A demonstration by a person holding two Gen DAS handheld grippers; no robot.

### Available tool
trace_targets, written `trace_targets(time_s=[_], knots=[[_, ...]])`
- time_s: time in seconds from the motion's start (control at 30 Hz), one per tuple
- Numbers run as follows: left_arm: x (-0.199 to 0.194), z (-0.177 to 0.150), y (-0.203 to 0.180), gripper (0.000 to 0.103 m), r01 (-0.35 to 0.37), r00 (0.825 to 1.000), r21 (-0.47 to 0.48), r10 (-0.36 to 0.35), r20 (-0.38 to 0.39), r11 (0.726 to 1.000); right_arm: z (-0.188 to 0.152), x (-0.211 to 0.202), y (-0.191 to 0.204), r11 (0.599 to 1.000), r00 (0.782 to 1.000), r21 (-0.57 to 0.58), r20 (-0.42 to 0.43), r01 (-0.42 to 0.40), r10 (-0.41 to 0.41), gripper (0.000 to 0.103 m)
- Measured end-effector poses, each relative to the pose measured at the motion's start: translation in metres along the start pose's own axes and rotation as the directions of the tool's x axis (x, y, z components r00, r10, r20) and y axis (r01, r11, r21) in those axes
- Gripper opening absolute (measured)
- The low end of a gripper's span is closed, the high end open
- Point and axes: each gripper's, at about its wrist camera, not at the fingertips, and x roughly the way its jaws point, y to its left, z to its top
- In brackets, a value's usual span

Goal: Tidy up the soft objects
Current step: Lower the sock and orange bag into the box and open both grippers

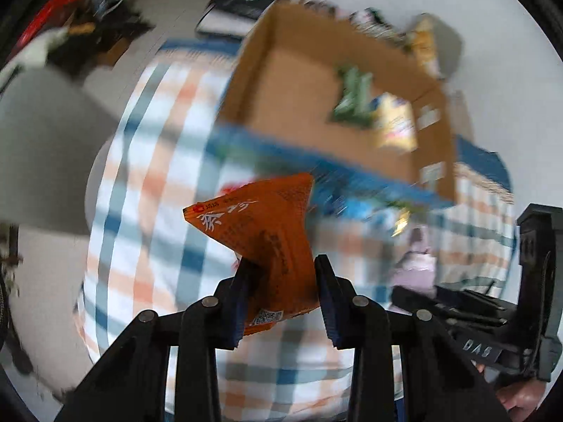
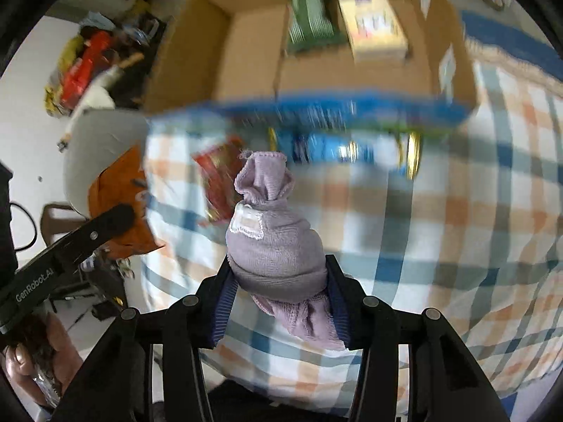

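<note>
My left gripper (image 1: 283, 277) is closed on an orange plastic snack packet with white characters (image 1: 262, 232). The blue-padded fingers pinch it low, near the end with the printed code, and most of the packet stands free above the jaws, over the checked blue, orange and white tablecloth (image 1: 147, 183). I judge it very light and a little slippery, because the film is smooth. It is full of air, so a hard squeeze could burst it. The flat sealed edge seems to me the safest place to hold.

My right gripper (image 2: 281, 281) is closed around a rolled bundle of lilac knitted socks with a small white label (image 2: 271, 239). The jaws press the thick middle of the roll, and loose fabric hangs out below them. This thing is soft and light; it gives under the pads and cannot break. I think a hold on the thick middle is right, since a loose end would stretch and slip.

Ahead of both tools is the open brown cardboard box with a blue front (image 2: 334, 109). Inside lie a green packet (image 2: 311, 21) and a pale yellow pack (image 2: 376, 28).
</note>
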Motion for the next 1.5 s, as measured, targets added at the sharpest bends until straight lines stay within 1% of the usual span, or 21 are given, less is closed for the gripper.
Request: trace_targets(time_s=[0.1, 0.13, 0.2, 0.3, 0.33, 0.4, 0.53, 0.57, 0.6, 0.67, 0.77, 0.87, 1.07, 1.17, 1.23, 1.37, 1.43, 1.47, 1.5], knots=[[-0.008, 0.036, -0.022, 0.032, 0.012, 0.999, 0.058, -0.014, 0.033, 0.998, 0.020, -0.034, 0.006, 1.000, 0.998, 0.003, 0.068, -0.011, 0.010, 0.050], [-0.012, 0.049, -0.029, 0.032, 0.001, 0.999, 0.082, -0.005, 0.047, 0.997, 0.029, -0.043, 0.007, 1.000, 0.996, 0.008, 0.090, -0.003, 0.002, 0.050], [-0.005, 0.072, -0.039, 0.032, -0.019, 0.998, 0.107, 0.013, 0.062, 0.994, 0.047, -0.059, 0.003, 1.000, 0.992, 0.025, 0.123, 0.013, -0.016, 0.050], [0.005, 0.106, -0.044, 0.032, -0.030, 0.999, 0.121, 0.026, 0.038, 0.992, 0.081, -0.062, -0.006, 0.996, 0.987, 0.071, 0.145, 0.057, -0.067, 0.050], [0.012, 0.115, -0.045, 0.032, -0.037, 0.999, 0.127, 0.034, 0.025, 0.991, 0.086, -0.062, -0.009, 0.994, 0.987, 0.086, 0.143, 0.062, -0.074, 0.050], [0.030, 0.136, -0.044, 0.032, -0.056, 0.998, 0.129, 0.057, -0.005, 0.990, 0.103, -0.054, -0.017, 0.989, 0.987, 0.118, 0.122, 0.088, -0.103, 0.050], [0.066, 0.165, -0.044, 0.032, -0.095, 0.993, 0.147, 0.104, -0.055, 0.985, 0.134, -0.017, -0.036, 0.972, 0.985, 0.188, 0.071, 0.140, -0.155, 0.050], [0.077, 0.172, -0.044, 0.032, -0.102, 0.991, 0.150, 0.114, -0.072, 0.983, 0.140, -0.008, -0.040, 0.968, 0.985, 0.201, 0.054, 0.152, -0.166, 0.048], [0.087, 0.178, -0.044, 0.032, -0.109, 0.989, 0.154, 0.124, -0.087, 0.982, 0.142, 0.000, -0.044, 0.963, 0.983, 0.210, 0.040, 0.166, -0.178, 0.040], [0.107, 0.189, -0.044, 0.032, -0.117, 0.983, 0.163, 0.137, -0.120, 0.980, 0.149, 0.017, -0.053, 0.955, 0.981, 0.228, 0.003, 0.190, -0.196, 0.040], [0.138, 0.205, -0.044, 0.032, -0.127, 0.973, 0.173, 0.157, -0.169, 0.977, 0.161, 0.040, -0.065, 0.939, 0.972, 0.253, -0.037, 0.234, -0.232, 0.040], [0.160, 0.217, -0.043, 0.032, -0.139, 0.965, 0.176, 0.173, -0.197, 0.974, 0.167, 0.053, -0.074, 0.927, 0.966, 0.272, -0.051, 0.257, -0.253, 0.040], [0.186, 0.235, -0.045, 0.032, -0.144, 0.957, 0.189, 0.185, -0.222, 0.971, 0.173, 0.061, -0.079, 0.920, 0.956, 0.274, 0.006, 0.282, -0.295, 0.039], [0.191, 0.240, -0.047, 0.032, -0.137, 0.957, 0.195, 0.181, -0.225, 0.971, 0.182, 0.065, -0.080, 0.917, 0.949, 0.266, 0.030, 0.296, -0.315, 0.039], [0.193, 0.242, -0.048, 0.034, -0.151, 0.956, 0.205, 0.196, -0.219, 0.967, 0.183, 0.065, -0.079, 0.920, 0.947, 0.251, 0.038, 0.299, -0.319, 0.040], [0.191, 0.246, -0.047, 0.035, -0.191, 0.945, 0.206, 0.236, -0.226, 0.960, 0.184, 0.064, -0.074, 0.928, 0.950, 0.229, 0.032, 0.294, -0.309, 0.047], [0.188, 0.244, -0.047, 0.036, -0.174, 0.947, 0.191, 0.217, -0.238, 0.966, 0.182, 0.058, -0.070, 0.932, 0.954, 0.227, 0.038, 0.281, -0.297, 0.051], [0.184, 0.243, -0.046, 0.037, -0.175, 0.947, 0.187, 0.217, -0.236, 0.967, 0.182, 0.056, -0.067, 0.933, 0.953, 0.221, 0.042, 0.283, -0.299, 0.054], [0.181, 0.244, -0.045, 0.039, -0.178, 0.948, 0.188, 0.219, -0.231, 0.966, 0.182, 0.053, -0.064, 0.934, 0.954, 0.218, 0.044, 0.282, -0.298, 0.059]])
